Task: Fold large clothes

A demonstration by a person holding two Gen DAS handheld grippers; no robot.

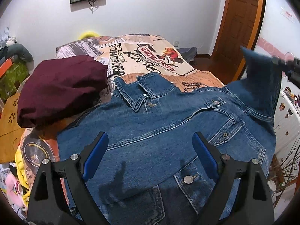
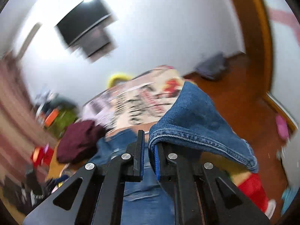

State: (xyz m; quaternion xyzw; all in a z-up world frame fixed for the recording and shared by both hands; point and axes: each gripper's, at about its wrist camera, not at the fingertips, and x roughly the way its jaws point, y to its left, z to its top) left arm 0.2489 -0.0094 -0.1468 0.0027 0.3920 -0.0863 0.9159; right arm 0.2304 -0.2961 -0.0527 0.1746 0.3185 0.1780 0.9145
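- Left tongs (image 1: 151, 155): jaws wide, nothing between them, poised over the lower front of the jacket (image 1: 159, 123) and pointing steeply down at it. No contact with the denim is visible.
- Jacket: lies front up, buttoned, across the printed bedspread (image 1: 150, 56), collar toward the far wall. A maroon bundle (image 1: 61, 88) sits beside its left shoulder, touching or overlapping the sleeve area; which, I cannot tell.
- Right tongs (image 2: 148, 150): jaws narrow, clamped on a hemmed edge of the jacket, apparently a sleeve or side panel, held raised above the bed. In the left view that piece stands up as a blue peak at the far right.
- Risk, slip: only the stitched hem appears pinched. Heavy denim could pull free if the lift speeds up; the right view is already blurred.
- Risk, drag: with the left tongs not pinning the body, the whole jacket may slide rather than fold.
- Risk, snag: a fold carried leftward could land on the maroon bundle and lie uneven.
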